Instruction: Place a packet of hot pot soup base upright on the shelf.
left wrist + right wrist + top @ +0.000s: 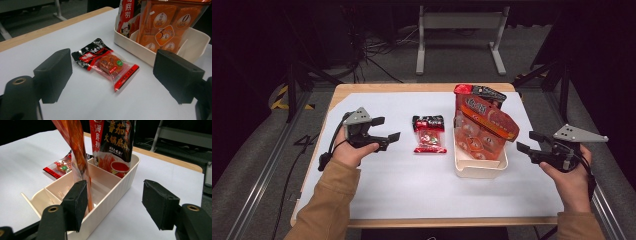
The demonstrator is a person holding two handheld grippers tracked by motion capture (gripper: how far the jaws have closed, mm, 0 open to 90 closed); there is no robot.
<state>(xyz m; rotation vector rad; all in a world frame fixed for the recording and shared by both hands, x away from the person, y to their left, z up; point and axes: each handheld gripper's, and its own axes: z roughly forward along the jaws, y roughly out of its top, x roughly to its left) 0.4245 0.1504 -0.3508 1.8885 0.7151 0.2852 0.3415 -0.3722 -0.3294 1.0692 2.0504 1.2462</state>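
a small red and black snack packet (429, 134) is seen lying flat on the white sheet (402, 185), near the table's middle. in the left gripper view a round orange piece shows through its clear window; the print on the black end (91, 51) is too small to be read.

the left gripper (388, 128) is held at about 9 o'clock of the packet, jaws spread wide and holding nothing. in its own view the packet (106, 63) is framed between the two jaws but lies well ahead of them, untouched.

a cream divided bin (479, 167) sits at 3 o'clock of the packet, just beside it. an orange bag (484, 127) stands tilted in it; the figures "0" and "3" can be read on its inner sachets (172, 25). a red and black pouch (477, 91) stands at the bin's 12 o'clock end; chinese characters are printed down it, "海底捞" in the red strip (97, 135) and "番茄火锅底料" in white on black, as far as can be made out.

the right gripper (526, 141) is held at 3 o'clock of the bin, released and empty. in its own view the bin's ribbed wall (117, 190) sits ahead of the gap between its jaws, nothing pinched.

bare sheet lies open toward 6 o'clock, up to the wooden table edge (452, 221). between packet and bin the gap is narrow.
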